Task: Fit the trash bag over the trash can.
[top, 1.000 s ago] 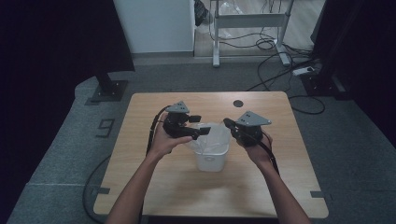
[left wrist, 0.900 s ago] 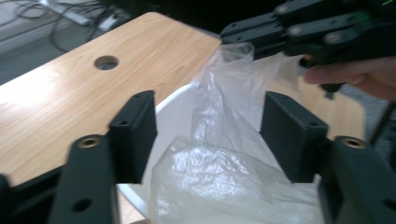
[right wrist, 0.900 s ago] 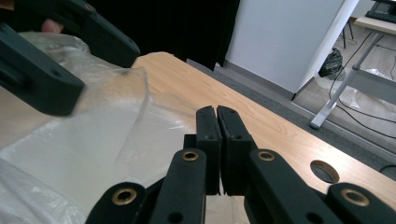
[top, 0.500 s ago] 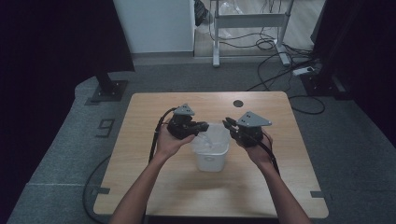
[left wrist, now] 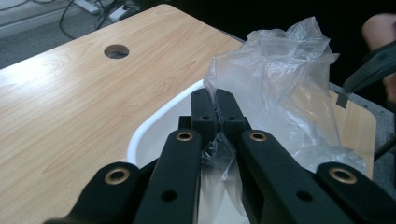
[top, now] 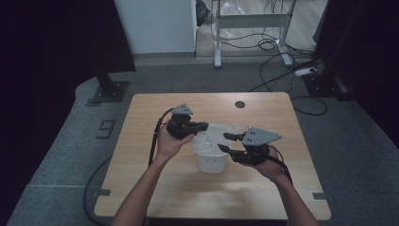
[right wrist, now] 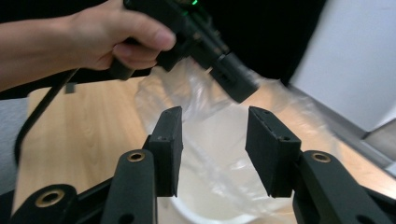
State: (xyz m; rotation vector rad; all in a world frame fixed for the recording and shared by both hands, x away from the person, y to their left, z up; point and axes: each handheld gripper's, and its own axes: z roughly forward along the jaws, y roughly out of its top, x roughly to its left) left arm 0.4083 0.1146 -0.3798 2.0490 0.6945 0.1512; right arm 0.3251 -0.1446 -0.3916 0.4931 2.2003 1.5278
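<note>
Left gripper view: left gripper (left wrist: 215, 100) pinches thin clear plastic bag (left wrist: 280, 79) over white plastic bin (left wrist: 154, 116) — right gripper (right wrist: 212, 140), jaws just opening, empty — best regrip opposite edge, spread evenly.

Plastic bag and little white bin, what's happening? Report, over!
Left gripper shut on clear plastic bag over small white plastic bin. Right gripper open, jaws just widened, off the bag. Nothing in the way.

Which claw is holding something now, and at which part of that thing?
The left claw is shut on the bag, pinching a fold of film at the bin rim. The right claw is open, holding nothing.
</note>
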